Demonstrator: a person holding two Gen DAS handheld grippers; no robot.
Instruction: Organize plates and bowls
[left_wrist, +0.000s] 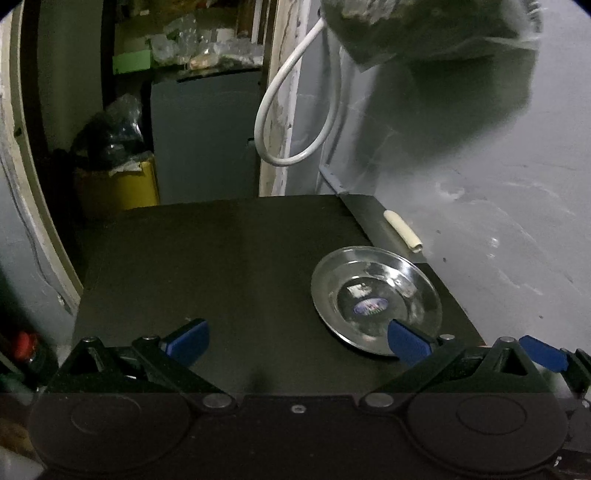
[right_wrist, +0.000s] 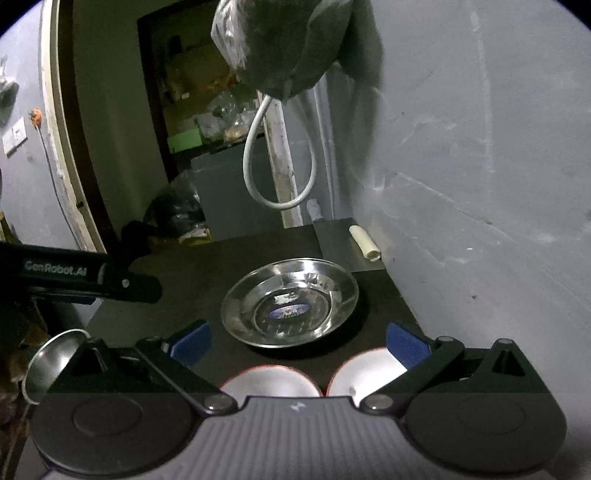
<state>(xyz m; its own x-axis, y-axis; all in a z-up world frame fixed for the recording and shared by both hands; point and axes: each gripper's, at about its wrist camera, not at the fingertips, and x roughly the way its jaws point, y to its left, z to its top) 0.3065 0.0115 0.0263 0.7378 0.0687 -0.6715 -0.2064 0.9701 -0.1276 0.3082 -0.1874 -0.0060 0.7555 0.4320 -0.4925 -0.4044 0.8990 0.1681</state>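
I hold both claws spread wide and empty, my left claw (left_wrist: 297, 341) and right claw (right_wrist: 297, 341), over the dark counter (left_wrist: 221, 258) facing the steel plate (right_wrist: 290, 308).

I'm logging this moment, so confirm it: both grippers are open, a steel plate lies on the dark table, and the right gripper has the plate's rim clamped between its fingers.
Not quite. The right gripper holds nothing: in the right wrist view its jaws stand wide open, short of the steel plate. The rest holds: the left gripper is open too, and the plate lies on the dark table.
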